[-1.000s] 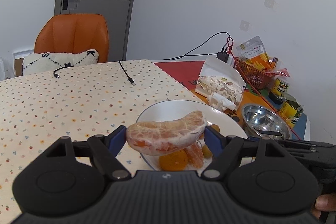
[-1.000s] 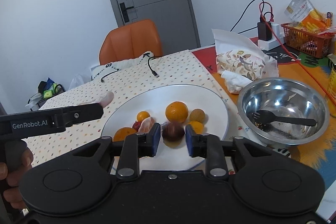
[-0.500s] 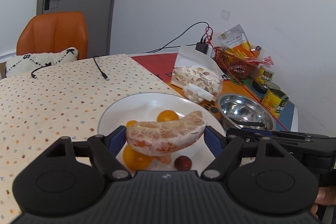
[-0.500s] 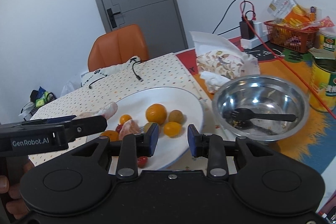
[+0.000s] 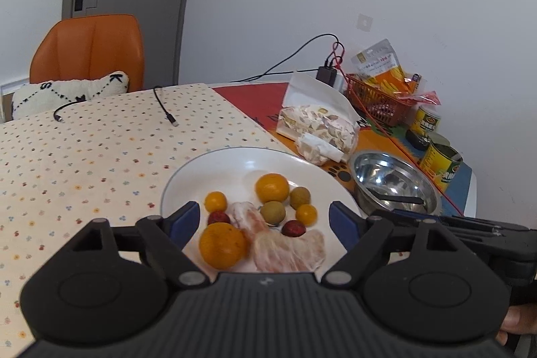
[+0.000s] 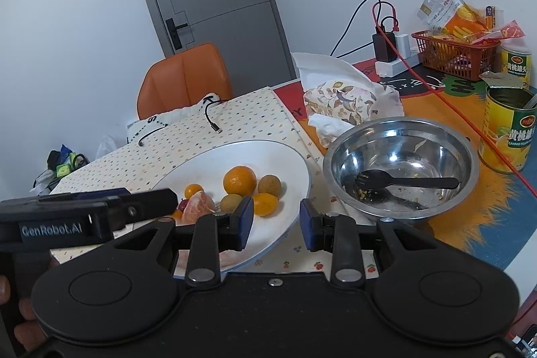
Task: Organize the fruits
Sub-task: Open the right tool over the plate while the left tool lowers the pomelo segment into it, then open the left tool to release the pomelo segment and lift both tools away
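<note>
Bright fruit on a white plate

The plate (image 5: 241, 161) is white. The oranges (image 5: 272, 188) are orange, the peeled fruit piece (image 5: 289, 250) is pale pink. The tablecloth (image 5: 100, 150) is cream with tiny coloured dots. The bowl (image 6: 401, 168) is shiny silver, the chair (image 5: 89, 51) orange.

"GenRobot.AI" on left gripper (image 6: 97, 217), "CANNED YELLOW PEACH" on can (image 6: 508, 136)

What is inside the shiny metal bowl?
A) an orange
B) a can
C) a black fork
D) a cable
C: a black fork lies in the metal bowl with a few crumbs; the oranges are on the white plate and the can stands beside the bowl.
</note>
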